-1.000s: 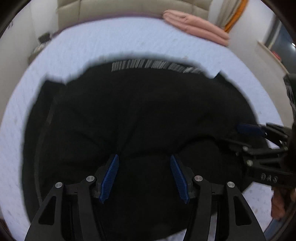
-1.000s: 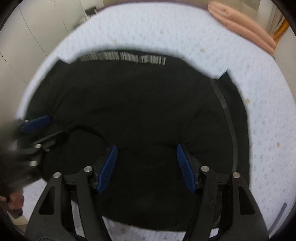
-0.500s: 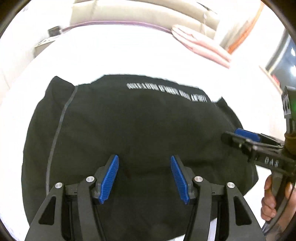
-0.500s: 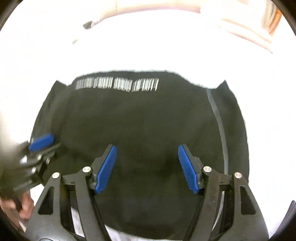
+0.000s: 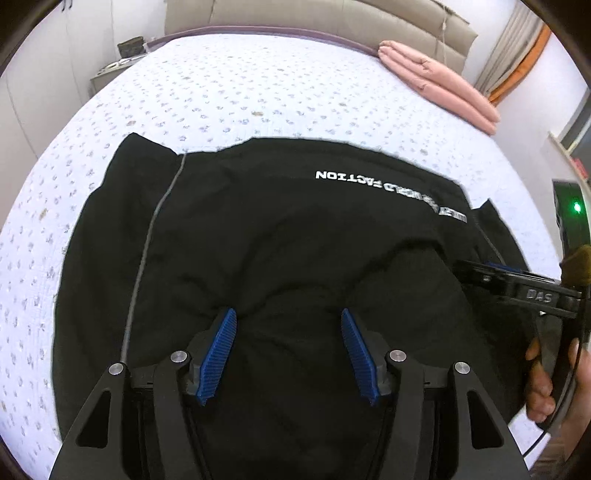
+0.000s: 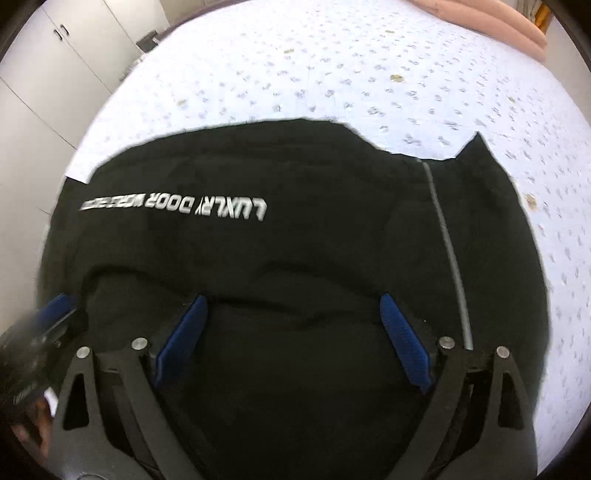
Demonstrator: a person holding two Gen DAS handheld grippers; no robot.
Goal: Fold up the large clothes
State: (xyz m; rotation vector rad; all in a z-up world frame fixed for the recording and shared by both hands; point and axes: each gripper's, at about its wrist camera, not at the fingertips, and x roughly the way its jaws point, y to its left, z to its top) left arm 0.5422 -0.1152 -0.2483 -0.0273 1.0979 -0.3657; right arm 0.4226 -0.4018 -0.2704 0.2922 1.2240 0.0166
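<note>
Apparently the black garment (image 5: 295, 240) on the bed (image 5: 221, 85) is partly folded, both claws, left (image 5: 288, 350) and right (image 6: 293, 339), wide and holding nothing, more folds left.

My black fabric garment (image 5: 280, 251) carries white block lettering (image 6: 177, 205) and a thin grey stripe (image 5: 147, 243); the quilted bedspread (image 5: 229, 85) is white with lilac flecks (the folded blanket (image 5: 436, 79) is pink).

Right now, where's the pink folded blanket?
In the left wrist view, the pink blanket lies at the far right corner of the bed, by the headboard, well beyond the black garment.
</note>
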